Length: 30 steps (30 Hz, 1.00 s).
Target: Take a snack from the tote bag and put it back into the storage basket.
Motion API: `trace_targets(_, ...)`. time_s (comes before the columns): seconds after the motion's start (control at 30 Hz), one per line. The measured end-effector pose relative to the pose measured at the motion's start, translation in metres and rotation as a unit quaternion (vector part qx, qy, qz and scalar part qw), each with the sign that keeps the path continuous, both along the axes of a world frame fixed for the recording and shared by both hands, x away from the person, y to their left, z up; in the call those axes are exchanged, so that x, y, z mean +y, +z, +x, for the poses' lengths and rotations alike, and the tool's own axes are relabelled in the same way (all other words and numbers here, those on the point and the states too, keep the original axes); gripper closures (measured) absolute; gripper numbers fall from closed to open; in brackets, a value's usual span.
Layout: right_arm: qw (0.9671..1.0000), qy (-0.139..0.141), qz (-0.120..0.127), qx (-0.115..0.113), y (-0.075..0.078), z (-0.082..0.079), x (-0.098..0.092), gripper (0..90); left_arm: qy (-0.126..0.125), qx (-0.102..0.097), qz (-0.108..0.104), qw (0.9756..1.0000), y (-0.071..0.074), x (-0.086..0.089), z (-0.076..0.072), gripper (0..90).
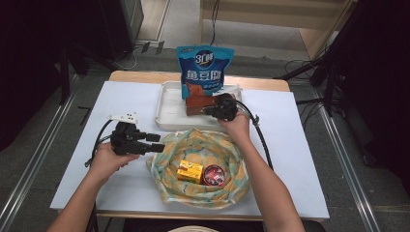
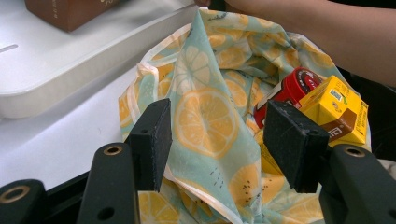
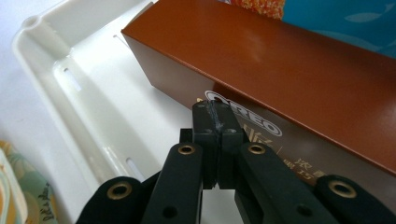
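Above, in the high view, the left hand-held gripper (image 1: 157, 143) lies level on the white tabletop (image 1: 72, 159), its jaws spread and pointing at the left rim of the lemon-print cloth bag (image 1: 167, 166). The bag sits open near the front edge and holds a yellow carton (image 1: 189, 171) and a red round tin (image 1: 213, 175) side by side. The right hand-held gripper (image 1: 205, 110) reaches past the bag into the white tray (image 1: 169, 104), its jaws pressed together with their tips at the brown box (image 1: 197, 103). A blue snack pouch (image 1: 205, 70) stands upright at the tray's far side. Bare tabletop lies open to the left and right of the bag and tray; grey floor, cables and dark stands surround the table.

Next, in the left gripper view, the left hand-held gripper's black pads (image 2: 152, 140) stand well apart, with a raised fold of the cloth bag (image 2: 205, 116) between them; neither pad clearly presses it. The red round tin (image 2: 294, 86) and yellow carton (image 2: 334, 109) show just beyond the right pad, and the white tray (image 2: 56, 79) lies at upper left.

Last, in the right gripper view, the right hand-held gripper (image 3: 215, 116) is closed pad to pad on nothing, its tips at the lower printed face of the brown box (image 3: 280, 70). The box rests in the white tray (image 3: 84, 93), whose slotted wall runs close on the left.
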State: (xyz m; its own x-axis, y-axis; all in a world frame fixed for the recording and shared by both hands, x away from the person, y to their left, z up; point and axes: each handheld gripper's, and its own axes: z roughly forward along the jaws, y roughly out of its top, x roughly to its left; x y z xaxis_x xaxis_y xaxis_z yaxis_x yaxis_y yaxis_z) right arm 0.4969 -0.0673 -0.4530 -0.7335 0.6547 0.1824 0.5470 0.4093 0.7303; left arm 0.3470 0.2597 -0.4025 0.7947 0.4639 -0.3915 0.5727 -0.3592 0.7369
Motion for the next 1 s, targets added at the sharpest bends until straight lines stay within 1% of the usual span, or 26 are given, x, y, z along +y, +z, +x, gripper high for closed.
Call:
trace_targets(0.1, 1.0, -0.006, 0.001, 0.0, 0.0, 0.002, 0.001, 90.0, -0.001, 0.001, 0.0, 1.0, 0.0, 0.0, 0.0, 42.6)
trace_targets(0.17, 0.9999, -0.003, -0.002, 0.01, 0.001, 0.004, 0.004, 89.8, -0.001, 0.0, -0.001, 1.0, 0.0, 0.0, 0.0, 42.6)
trace_targets(0.27, 0.9999, 0.0, -0.007, 0.009, 0.002, 0.005, 0.009, 89.8, -0.002, 0.0, 0.0, 1.0, 0.0, 0.0, 0.0, 42.7)
trace_targets(0.3, 0.9999, 0.0, -0.011, 0.011, 0.003, 0.007, 0.014, 89.8, -0.001, 0.0, 0.0, 1.0, 0.0, 0.0, 0.0, 42.7)
trace_targets(0.37, 0.9999, -0.003, -0.008, 0.01, 0.002, 0.009, 0.015, 89.9, -0.001, 0.0, -0.002, 1.0, 0.0, 0.0, 0.0, 42.7)
trace_targets(0.47, 0.9999, -0.005, -0.003, 0.015, -0.001, 0.011, 0.015, 90.0, 0.0, 0.0, -0.002, 1.0, 0.0, 0.0, 0.0, 42.7)
trace_targets(0.5, 0.9999, -0.005, -0.005, 0.016, -0.002, 0.011, 0.015, 90.0, -0.001, 0.0, -0.001, 1.0, 0.0, 0.0, 0.0, 42.7)
trace_targets(0.63, 0.9999, -0.003, -0.007, 0.01, -0.002, 0.011, 0.016, 90.0, -0.003, 0.0, -0.002, 1.0, 0.0, -0.001, 0.0, 42.8)
trace_targets(0.73, 0.9999, 0.0, -0.005, 0.013, -0.002, 0.01, 0.016, 90.0, -0.004, -0.001, 0.001, 1.0, -0.001, -0.001, 0.0, 42.7)
trace_targets(0.93, 0.9999, 0.004, 0.004, 0.015, 0.002, 0.008, 0.011, 89.8, -0.001, 0.001, -0.001, 1.0, -0.001, -0.001, 0.0, 42.9)
trace_targets(1.0, 0.9998, 0.011, 0.007, 0.017, 0.007, 0.005, 0.008, 88.8, -0.002, -0.001, 0.0, 1.0, 0.0, -0.001, 0.0, 42.9)
